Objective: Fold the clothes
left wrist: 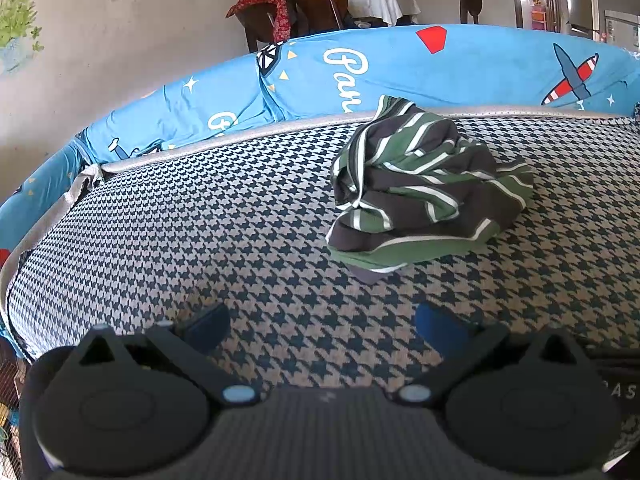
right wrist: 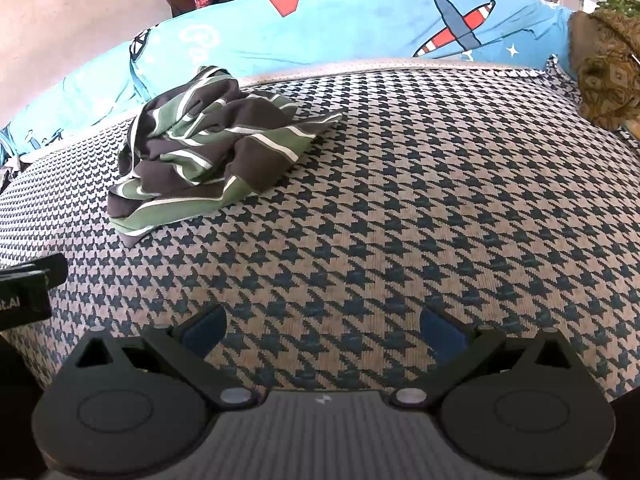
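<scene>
A crumpled garment (left wrist: 424, 184) with green, dark brown and white stripes lies in a heap on the houndstooth-patterned surface (left wrist: 240, 248). In the right wrist view the same garment (right wrist: 208, 148) sits at the upper left. My left gripper (left wrist: 322, 330) is open over bare houndstooth fabric, well short of the heap, with nothing between its blue pads. My right gripper (right wrist: 322, 330) is open too, hovering over the cloth to the right of and nearer than the garment. The left gripper's body (right wrist: 28, 284) shows at the left edge of the right wrist view.
A blue cushion (left wrist: 400, 68) printed with planes and letters runs along the far edge behind a silver trim (left wrist: 240, 140). A brown patterned bundle (right wrist: 604, 68) sits at the far right corner. Chairs and a table (left wrist: 320, 4) stand beyond.
</scene>
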Tool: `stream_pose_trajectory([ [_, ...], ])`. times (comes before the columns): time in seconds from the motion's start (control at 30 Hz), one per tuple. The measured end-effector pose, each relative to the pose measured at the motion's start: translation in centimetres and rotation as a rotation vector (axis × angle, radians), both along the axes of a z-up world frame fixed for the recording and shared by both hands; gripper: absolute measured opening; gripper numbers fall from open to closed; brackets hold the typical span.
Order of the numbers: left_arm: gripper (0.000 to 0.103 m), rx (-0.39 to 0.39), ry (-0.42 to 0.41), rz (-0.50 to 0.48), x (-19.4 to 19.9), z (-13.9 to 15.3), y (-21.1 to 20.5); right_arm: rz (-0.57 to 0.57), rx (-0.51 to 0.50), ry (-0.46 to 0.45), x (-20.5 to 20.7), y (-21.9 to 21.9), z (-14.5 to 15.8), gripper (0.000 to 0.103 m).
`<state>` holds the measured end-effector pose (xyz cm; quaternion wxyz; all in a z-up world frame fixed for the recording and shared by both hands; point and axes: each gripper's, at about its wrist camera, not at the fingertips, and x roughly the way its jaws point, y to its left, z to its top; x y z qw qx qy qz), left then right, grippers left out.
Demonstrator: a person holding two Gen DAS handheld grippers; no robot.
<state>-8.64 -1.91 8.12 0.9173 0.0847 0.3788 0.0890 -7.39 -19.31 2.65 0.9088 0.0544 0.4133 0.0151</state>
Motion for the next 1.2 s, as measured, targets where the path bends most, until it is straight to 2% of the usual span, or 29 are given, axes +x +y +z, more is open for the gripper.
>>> stream_pose_trajectory([
  [1.2, 0.103, -0.004, -0.002, 0.009, 0.0, -0.09, 0.06, 0.014, -0.013, -0.004, 0.01, 0.14, -0.08, 0.103],
])
